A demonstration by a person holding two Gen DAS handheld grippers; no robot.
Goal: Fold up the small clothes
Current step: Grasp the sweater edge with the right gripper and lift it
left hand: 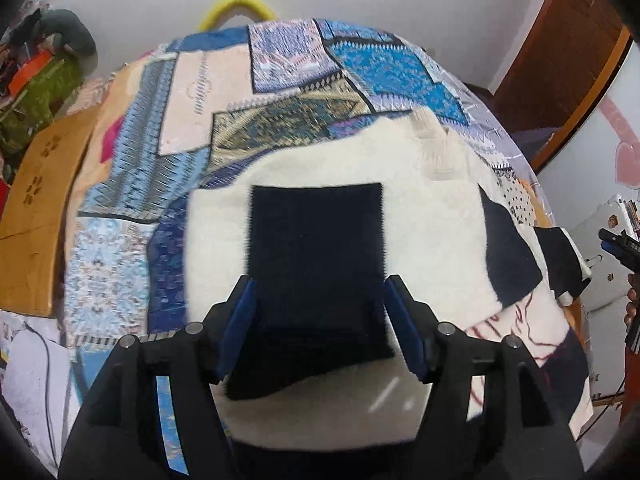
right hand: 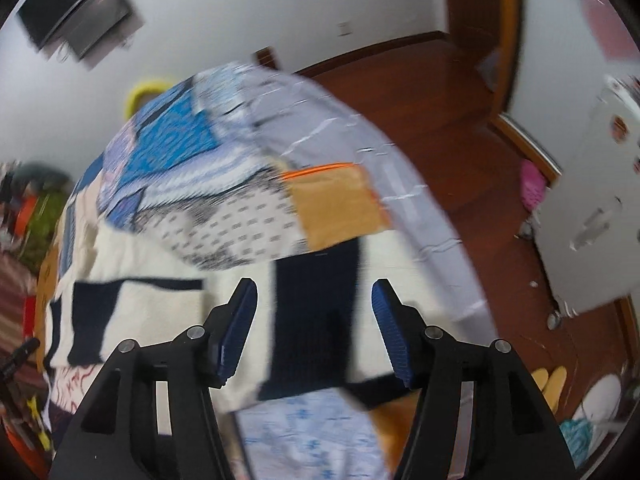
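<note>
A small cream knit sweater [left hand: 420,200] with dark navy blocks [left hand: 316,256] lies spread on a patchwork bedspread [left hand: 280,92]. My left gripper [left hand: 318,284] is open and empty, hovering over the navy block in the sweater's middle. In the right wrist view the same sweater [right hand: 160,308] lies with a navy block [right hand: 312,320] straight ahead. My right gripper [right hand: 314,288] is open and empty above that block near the bed's right edge. The right gripper's tip [left hand: 618,244] shows at the far right of the left wrist view.
A wooden board [left hand: 40,208] and piled clutter [left hand: 36,80] lie left of the bed. A wooden floor [right hand: 440,92], a door frame [right hand: 508,40] and a white appliance [right hand: 592,208] are to the right. A yellow ring [left hand: 236,4] sits behind the bed.
</note>
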